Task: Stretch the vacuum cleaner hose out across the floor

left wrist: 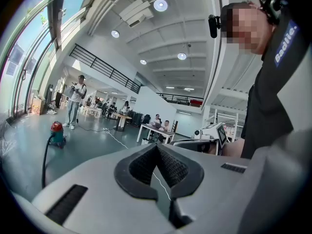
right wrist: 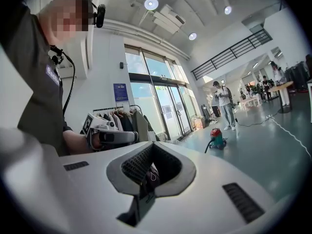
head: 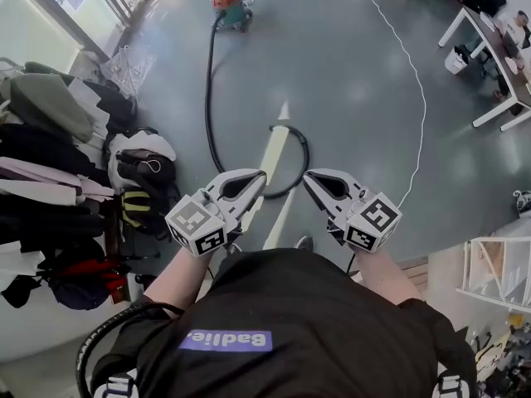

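Note:
The red and teal vacuum cleaner (head: pixel 231 7) stands far off on the grey floor. Its black hose (head: pixel 207 98) runs toward me and hooks round in a loop (head: pixel 299 168) just beyond the grippers. Both grippers are held side by side at chest height, well above the hose. My left gripper (head: pixel 260 176) is shut with nothing between its jaws. My right gripper (head: pixel 308 177) is shut and empty too. The left gripper view shows the vacuum cleaner (left wrist: pixel 57 133) and the hose (left wrist: pixel 45 165) rising from it. In the right gripper view the vacuum cleaner (right wrist: pixel 217 138) sits by the glass doors.
A crowded clothes rack (head: pixel 50 164) and bags (head: pixel 141 168) line the left side. A white cable (head: pixel 419 89) curves over the floor at right, near white tables (head: pixel 498 65) and a white shelf (head: pixel 498 272). A person (left wrist: pixel 75 99) stands beside the vacuum cleaner.

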A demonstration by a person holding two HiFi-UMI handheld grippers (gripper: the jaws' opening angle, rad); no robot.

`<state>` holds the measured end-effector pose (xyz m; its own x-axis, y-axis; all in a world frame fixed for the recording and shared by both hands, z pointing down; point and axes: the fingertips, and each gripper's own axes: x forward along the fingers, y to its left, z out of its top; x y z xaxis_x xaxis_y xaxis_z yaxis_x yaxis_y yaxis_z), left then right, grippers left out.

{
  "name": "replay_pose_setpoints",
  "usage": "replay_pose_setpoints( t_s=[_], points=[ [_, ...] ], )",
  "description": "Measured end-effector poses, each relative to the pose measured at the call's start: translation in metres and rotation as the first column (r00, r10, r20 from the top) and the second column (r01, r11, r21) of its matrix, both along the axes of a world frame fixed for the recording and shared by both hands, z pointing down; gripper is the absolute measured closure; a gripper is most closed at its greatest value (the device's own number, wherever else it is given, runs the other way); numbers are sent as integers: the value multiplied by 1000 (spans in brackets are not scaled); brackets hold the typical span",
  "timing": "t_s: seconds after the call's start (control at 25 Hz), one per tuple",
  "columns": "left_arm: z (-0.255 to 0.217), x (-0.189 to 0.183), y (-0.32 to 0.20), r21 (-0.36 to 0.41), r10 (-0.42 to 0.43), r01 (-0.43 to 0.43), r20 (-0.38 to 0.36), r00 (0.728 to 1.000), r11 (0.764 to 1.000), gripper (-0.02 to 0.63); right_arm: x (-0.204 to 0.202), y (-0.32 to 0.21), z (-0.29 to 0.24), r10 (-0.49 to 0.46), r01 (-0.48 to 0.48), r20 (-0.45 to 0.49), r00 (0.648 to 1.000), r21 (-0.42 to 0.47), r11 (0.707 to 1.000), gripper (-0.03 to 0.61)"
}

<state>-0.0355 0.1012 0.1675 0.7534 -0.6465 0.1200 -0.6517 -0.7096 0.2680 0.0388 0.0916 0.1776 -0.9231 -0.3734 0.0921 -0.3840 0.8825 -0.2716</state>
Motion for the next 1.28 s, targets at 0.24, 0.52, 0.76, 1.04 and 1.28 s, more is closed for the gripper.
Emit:
replay_pose_setpoints(
  t_s=[0.24, 0.52, 0.76, 1.04, 1.28],
  points=[
    [2, 30, -17, 37, -26, 24, 54, 998, 999, 617, 32, -13, 13, -25, 25, 0, 1000, -15, 1000, 574],
    [17, 14, -56, 42, -27, 24, 78, 997, 999, 617, 25, -42, 25, -6, 6, -16, 1000, -32, 999, 574],
    [29, -46, -117, 46, -7, 4, 63, 998, 999, 617, -28, -86, 35, 46, -49, -49, 998, -62, 997, 574],
    [38, -127, -195, 50, 75, -79, 62, 995, 996, 617, -112, -160, 35, 116, -121, -63, 991, -89, 989, 574],
    [57, -152, -255, 45, 147, -151, 81, 986, 988, 617, -145, -213, 38, 160, -167, -79, 984, -81, 983, 574]
  ],
)
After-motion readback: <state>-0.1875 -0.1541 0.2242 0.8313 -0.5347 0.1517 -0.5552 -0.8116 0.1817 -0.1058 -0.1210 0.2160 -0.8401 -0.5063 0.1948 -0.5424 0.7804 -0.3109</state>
